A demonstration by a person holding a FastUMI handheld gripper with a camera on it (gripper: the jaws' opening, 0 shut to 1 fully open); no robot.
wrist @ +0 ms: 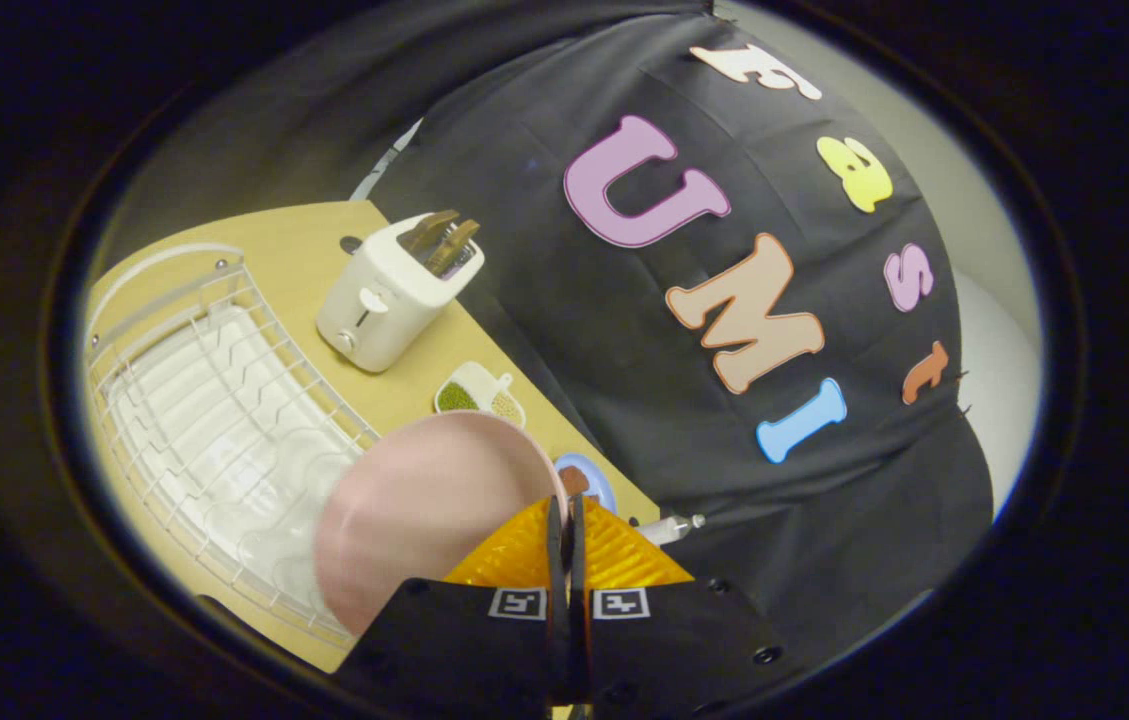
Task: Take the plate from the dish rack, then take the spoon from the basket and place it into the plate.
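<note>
A pink plate [424, 510] hangs tilted in the air in front of the white wire dish rack [224, 400]. Its rim runs into the narrow slit between my fingers, and my gripper [566, 520] is shut on that rim. The plate's hollow face is turned toward the rack. The rack stands on the wooden table [304, 240] with a white tray under its wires and nothing in its slots. The whole view is rolled to one side.
A white toaster [394, 290] with two slices of toast stands beyond the rack. A small dish of green and yellow grains [479, 395] lies beside it. A blue saucer [589, 480] and a white pen-like object [669, 528] lie just past the fingertips.
</note>
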